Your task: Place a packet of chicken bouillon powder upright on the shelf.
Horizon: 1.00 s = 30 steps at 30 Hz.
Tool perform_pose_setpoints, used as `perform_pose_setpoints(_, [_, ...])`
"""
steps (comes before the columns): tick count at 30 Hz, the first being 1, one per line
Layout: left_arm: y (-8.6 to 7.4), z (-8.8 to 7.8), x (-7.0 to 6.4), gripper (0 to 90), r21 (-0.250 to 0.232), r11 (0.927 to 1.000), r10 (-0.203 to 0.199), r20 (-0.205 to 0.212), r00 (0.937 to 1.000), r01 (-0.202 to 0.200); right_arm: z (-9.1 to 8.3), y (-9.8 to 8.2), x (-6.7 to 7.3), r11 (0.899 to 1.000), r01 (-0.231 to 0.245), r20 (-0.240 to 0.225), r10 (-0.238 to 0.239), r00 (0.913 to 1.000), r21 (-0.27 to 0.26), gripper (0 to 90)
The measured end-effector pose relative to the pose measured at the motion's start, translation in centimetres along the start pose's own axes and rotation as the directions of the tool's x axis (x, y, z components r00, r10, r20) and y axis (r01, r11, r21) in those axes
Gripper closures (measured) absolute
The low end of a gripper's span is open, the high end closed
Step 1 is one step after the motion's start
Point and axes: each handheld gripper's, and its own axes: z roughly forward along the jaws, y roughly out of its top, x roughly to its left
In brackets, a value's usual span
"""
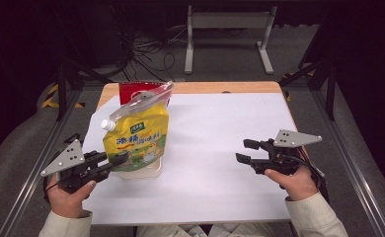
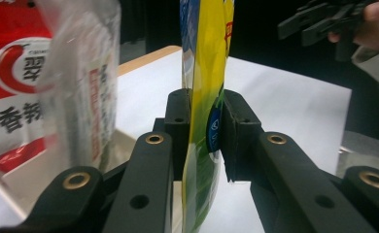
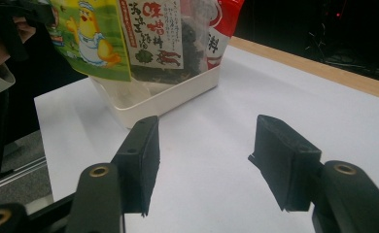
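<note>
A yellow spouted pouch (image 1: 137,138) stands upright in a white tray (image 1: 141,172) at the table's left, with a clear bag (image 1: 141,101) and a red bag (image 1: 131,91) behind it. My left gripper (image 1: 119,159) is shut on the pouch's lower edge; in the left gripper view both pads press the yellow pouch (image 2: 204,121) between them. My right gripper (image 1: 245,150) hovers open over the white sheet at the right, well apart from the tray. In the right gripper view its jaws stand wide around bare sheet, with the tray (image 3: 168,99) and the pouch (image 3: 93,39) beyond.
A white sheet (image 1: 215,148) covers most of the wooden table (image 1: 220,88). In the left gripper view the clear bag (image 2: 80,82) and red bag (image 2: 12,73) stand left of the pouch. A metal frame (image 1: 227,37) and cables lie on the floor behind.
</note>
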Motion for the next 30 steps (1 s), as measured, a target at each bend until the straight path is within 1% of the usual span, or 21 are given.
perform_pose_setpoints(1, [-0.3,0.2,0.2,75.9,0.001,0.9999,-0.011,-0.020,0.9997,0.011,0.0,0.0,0.0,1.000,-0.002,-0.002,0.002,1.0000,0.001,42.3])
perform_pose_setpoints(5, [-0.7,0.6,0.6,75.9,0.009,0.9998,-0.016,-0.032,0.9994,0.016,0.0,0.0,-0.1,1.000,-0.006,-0.001,0.006,1.0000,-0.002,41.9])
perform_pose_setpoints(7, [-1.1,1.4,1.0,76.0,0.030,0.9995,-0.011,-0.039,0.9992,0.013,0.0,0.0,-0.1,1.000,-0.007,-0.001,0.007,1.0000,-0.001,41.9])
perform_pose_setpoints(10, [-1.4,1.7,1.2,75.9,0.037,0.9993,-0.003,-0.037,0.9993,0.004,0.1,-0.1,0.0,1.000,-0.006,-0.003,0.006,1.0000,0.000,41.8])
perform_pose_setpoints(11, [-1.7,2.0,1.4,75.9,0.051,0.9986,-0.012,-0.023,0.9997,0.013,0.1,-0.1,0.0,1.000,-0.007,-0.003,0.007,1.0000,0.002,41.8])
perform_pose_setpoints(13, [-1.9,2.2,1.6,75.9,0.058,0.9982,-0.014,-0.019,0.9997,0.015,0.1,-0.1,0.0,1.000,-0.011,-0.003,0.011,0.9999,0.001,41.7])
perform_pose_setpoints(14, [-2.1,2.3,1.7,75.9,0.053,0.9982,-0.026,-0.015,0.9996,0.026,0.1,-0.1,0.0,1.000,-0.011,-0.002,0.011,0.9999,0.001,41.6])
perform_pose_setpoints(16, [-2.2,2.3,1.9,75.9,0.050,0.9983,-0.029,-0.014,0.9995,0.029,0.1,-0.1,-0.1,1.000,-0.011,-0.002,0.011,0.9999,0.000,41.6])
perform_pose_setpoints(17, [-2.4,2.2,2.1,75.9,0.047,0.9980,-0.042,-0.011,0.9991,0.042,0.1,-0.1,0.0,1.000,-0.011,-0.002,0.011,0.9999,0.000,41.6])
perform_pose_setpoints(18, [-2.4,2.2,2.1,75.9,0.046,0.9980,-0.043,-0.014,0.9990,0.044,0.1,-0.1,0.0,1.000,-0.011,-0.001,0.011,0.9999,0.001,41.6])
perform_pose_setpoints(19, [-2.6,2.2,2.3,75.9,0.058,0.9975,-0.039,-0.026,0.9989,0.040,0.1,-0.1,0.0,1.000,-0.011,-0.002,0.011,0.9999,0.000,41.5])
perform_pose_setpoints(20, [-2.7,2.2,2.3,75.9,0.061,0.9968,-0.051,-0.026,0.9984,0.052,0.1,-0.1,0.0,1.000,-0.012,-0.003,0.012,0.9999,-0.001,41.5])
perform_pose_setpoints(23, [-2.9,2.3,2.4,75.9,0.065,0.9964,-0.053,-0.024,0.9983,0.054,0.1,-0.1,0.0,1.000,-0.013,-0.003,0.013,0.9999,0.000,41.4])
perform_pose_setpoints(24, [-3.0,2.4,2.4,75.9,0.067,0.9958,-0.061,-0.022,0.9979,0.062,0.1,-0.1,0.0,1.000,-0.013,-0.004,0.013,0.9999,0.000,41.4])
perform_pose_setpoints(25, [-3.0,2.4,2.5,75.9,0.074,0.9960,-0.048,-0.021,0.9986,0.049,0.1,-0.1,0.0,1.000,-0.013,-0.003,0.013,0.9999,0.000,41.4])
perform_pose_setpoints(28, [-3.4,2.7,2.6,76.0,0.082,0.9945,-0.064,-0.017,0.9978,0.065,0.0,-0.1,0.0,1.000,-0.014,-0.003,0.014,0.9999,-0.004,41.2])
perform_pose_setpoints(29, [-3.5,2.7,2.7,76.0,0.093,0.9934,-0.066,-0.017,0.9977,0.067,0.0,-0.1,0.0,1.000,-0.014,-0.003,0.014,0.9999,-0.005,41.2])
perform_pose_setpoints(30, [-3.7,2.8,2.8,76.0,0.099,0.9920,-0.077,-0.019,0.9968,0.079,0.0,-0.1,-0.1,1.000,-0.014,-0.003,0.014,0.9999,-0.005,41.0])
